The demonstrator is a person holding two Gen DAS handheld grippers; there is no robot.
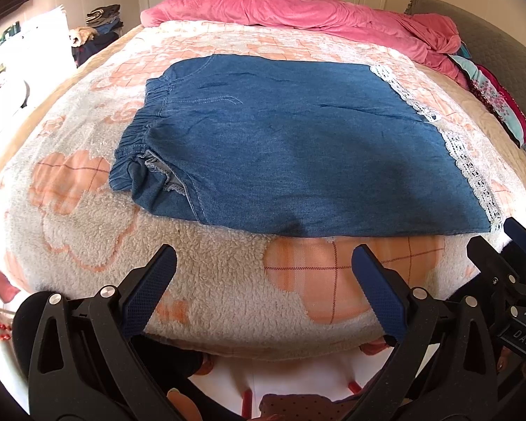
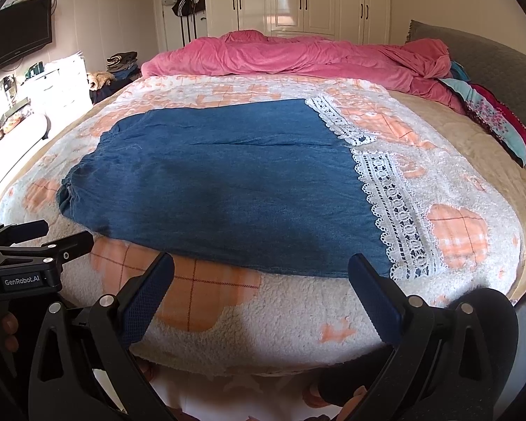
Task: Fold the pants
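Note:
Blue denim pants [image 1: 280, 147] lie flat on the fleece blanket [image 1: 228, 280], elastic waistband [image 1: 140, 129] at the left and white lace hems [image 1: 470, 168] at the right. They show in the right wrist view too [image 2: 221, 189], with the lace hems [image 2: 396, 210] at the right. My left gripper [image 1: 263, 259] is open and empty, just short of the pants' near edge. My right gripper [image 2: 261, 266] is open and empty at the near edge, close to the lace corner. Each gripper shows in the other's view: the right one [image 1: 508, 242], the left one [image 2: 52, 235].
A crumpled pink duvet [image 1: 298, 7] lies across the far end of the bed. Folded colourful clothes [image 1: 498, 105] lie along the right side by a grey headboard [image 2: 491, 59]. A TV [image 2: 17, 31], a clothes pile [image 2: 122, 63] and wardrobes [image 2: 298, 0] stand beyond.

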